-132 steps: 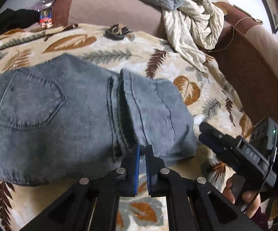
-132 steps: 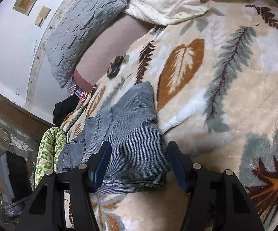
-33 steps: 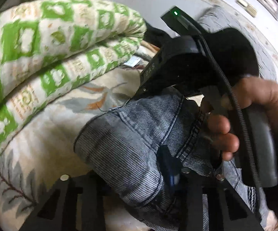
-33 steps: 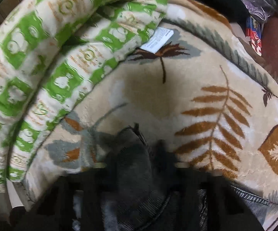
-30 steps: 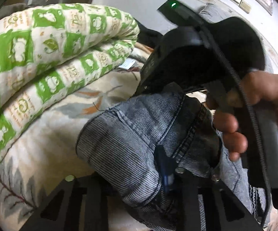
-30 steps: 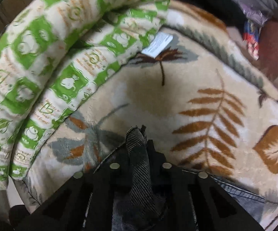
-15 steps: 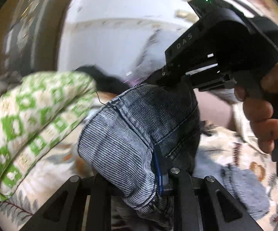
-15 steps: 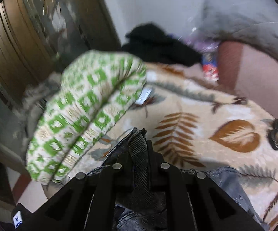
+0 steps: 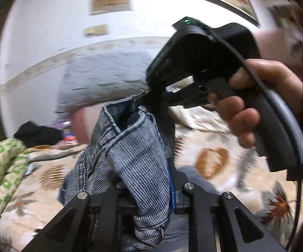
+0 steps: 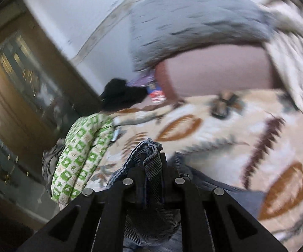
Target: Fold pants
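Observation:
The grey denim pants [image 9: 130,151] hang bunched and lifted off the leaf-print blanket [image 9: 212,161]. My left gripper [image 9: 145,189] has a thick fold of the denim between its jaws, which are closing on it; one blue pad [image 9: 171,189] shows against the cloth. My right gripper [image 9: 145,96], held by a hand [image 9: 246,109], pinches the hem just above. In the right wrist view the right gripper [image 10: 151,168] is shut on a narrow ridge of the pants [image 10: 139,149]. The rest of the pants trails down out of sight.
A folded green-and-white quilt [image 10: 82,153] lies at the blanket's left edge. A grey quilted pillow [image 10: 193,16] and a black garment [image 10: 120,94] sit at the back by the white wall. A wooden door [image 10: 15,79] stands at left. Both views are motion-blurred.
Both grippers have risen and swung away from the green quilt with the pants in them. The denim now hangs in the air, and the wall and pillow fill the background.

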Demonstrator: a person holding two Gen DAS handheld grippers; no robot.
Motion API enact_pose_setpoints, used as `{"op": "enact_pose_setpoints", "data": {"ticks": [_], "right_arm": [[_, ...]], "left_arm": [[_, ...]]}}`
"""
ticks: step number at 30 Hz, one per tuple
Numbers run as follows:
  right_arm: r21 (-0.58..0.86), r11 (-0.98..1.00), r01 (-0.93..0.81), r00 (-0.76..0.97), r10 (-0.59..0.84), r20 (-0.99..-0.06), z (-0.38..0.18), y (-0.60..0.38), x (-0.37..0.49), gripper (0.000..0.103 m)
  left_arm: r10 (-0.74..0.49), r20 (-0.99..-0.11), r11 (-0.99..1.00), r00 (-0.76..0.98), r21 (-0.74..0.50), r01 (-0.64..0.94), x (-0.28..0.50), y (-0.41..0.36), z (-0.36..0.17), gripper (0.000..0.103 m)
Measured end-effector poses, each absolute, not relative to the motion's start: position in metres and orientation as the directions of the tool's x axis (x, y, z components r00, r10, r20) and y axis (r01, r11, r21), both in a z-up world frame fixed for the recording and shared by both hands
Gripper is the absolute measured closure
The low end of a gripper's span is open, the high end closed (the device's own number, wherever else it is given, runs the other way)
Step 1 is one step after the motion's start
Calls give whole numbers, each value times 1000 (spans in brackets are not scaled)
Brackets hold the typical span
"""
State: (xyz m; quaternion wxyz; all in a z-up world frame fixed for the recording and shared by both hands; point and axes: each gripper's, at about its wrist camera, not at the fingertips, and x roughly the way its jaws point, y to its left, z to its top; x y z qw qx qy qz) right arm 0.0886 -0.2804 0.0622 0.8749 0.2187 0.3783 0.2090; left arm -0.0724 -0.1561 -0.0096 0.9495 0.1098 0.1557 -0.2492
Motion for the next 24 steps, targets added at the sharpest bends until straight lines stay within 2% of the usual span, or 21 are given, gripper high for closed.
{"op": "enact_pose_setpoints", "data": {"ticks": [7,11,13,14,15,20,24], "right_arm": [[654,755,-56,633,533,-561,-4,-368,79,94],[656,753,51,580,512,-634,-46,-391,86,89],[611,784,106,572,455,-683,-56,-402,86,76],[612,778,143,566,443,-696,-61,-410,83,59],[616,770,165,572,434,-696,-61,-415,80,49],[577,786,222,679,300,-670,-32,-438,45,48],[602,775,194,746,282,-603,-6,-437,7,48]], "left_arm": [[-475,-459,780,751,175,600,-75,-202,-37,84],[-472,-530,737,705,202,645,-73,-219,-55,84],[-480,-549,721,685,199,664,-74,-225,-60,83],[-492,-554,711,672,190,677,-76,-223,-59,80],[-505,-556,701,660,182,689,-77,-220,-56,79],[-575,-545,651,610,146,745,-103,-195,-42,79],[-576,-444,682,686,202,703,-123,-163,-8,79]]}}
